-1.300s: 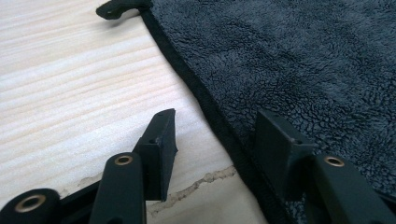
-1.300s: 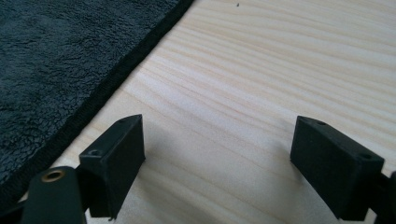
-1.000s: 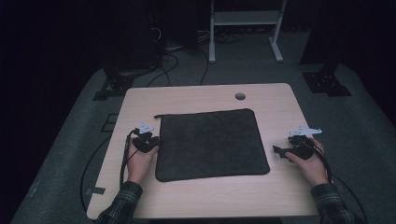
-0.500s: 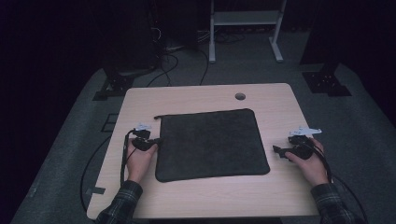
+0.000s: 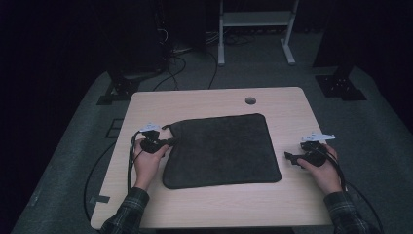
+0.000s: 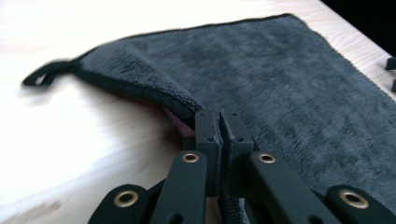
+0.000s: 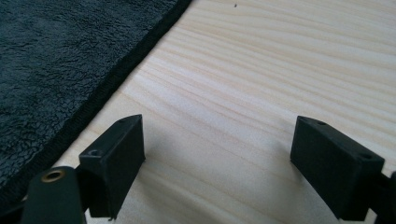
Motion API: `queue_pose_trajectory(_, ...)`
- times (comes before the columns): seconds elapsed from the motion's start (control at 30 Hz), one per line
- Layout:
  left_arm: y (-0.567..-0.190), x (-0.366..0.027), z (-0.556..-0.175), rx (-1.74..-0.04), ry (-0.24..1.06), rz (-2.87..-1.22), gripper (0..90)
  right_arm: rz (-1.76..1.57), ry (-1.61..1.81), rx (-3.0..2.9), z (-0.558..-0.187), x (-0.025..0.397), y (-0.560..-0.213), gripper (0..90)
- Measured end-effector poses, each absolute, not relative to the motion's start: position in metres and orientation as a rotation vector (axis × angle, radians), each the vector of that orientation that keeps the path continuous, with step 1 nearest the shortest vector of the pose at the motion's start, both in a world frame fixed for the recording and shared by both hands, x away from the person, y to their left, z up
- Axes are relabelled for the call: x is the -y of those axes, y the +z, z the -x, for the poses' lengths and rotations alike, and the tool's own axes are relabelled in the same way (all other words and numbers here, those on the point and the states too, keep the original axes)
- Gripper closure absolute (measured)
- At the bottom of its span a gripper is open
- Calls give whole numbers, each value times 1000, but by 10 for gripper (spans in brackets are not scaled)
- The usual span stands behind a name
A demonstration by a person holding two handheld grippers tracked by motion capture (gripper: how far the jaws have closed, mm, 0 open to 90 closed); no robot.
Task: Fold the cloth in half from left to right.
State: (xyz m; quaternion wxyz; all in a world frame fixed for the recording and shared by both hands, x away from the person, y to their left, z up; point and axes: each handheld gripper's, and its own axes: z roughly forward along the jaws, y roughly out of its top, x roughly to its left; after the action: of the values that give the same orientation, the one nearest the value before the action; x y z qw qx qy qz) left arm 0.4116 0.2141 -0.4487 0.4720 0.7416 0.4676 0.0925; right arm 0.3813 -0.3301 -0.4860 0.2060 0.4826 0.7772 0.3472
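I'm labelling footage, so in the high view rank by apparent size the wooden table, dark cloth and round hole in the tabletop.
1. Light wooden table
2. Dark grey fleecy cloth
3. Small round hole

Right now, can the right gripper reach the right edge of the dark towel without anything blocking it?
Probably yes. The right gripper is open and apart from the dark towel, and only bare table lies between its fingers and the towel's hem.
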Motion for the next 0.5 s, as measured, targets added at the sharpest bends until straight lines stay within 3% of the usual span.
queue_pose_trajectory(0.5,-443,-183,-427,-1077,147,-1764,868,-1345,966,-2164,-381,330,-486,166)
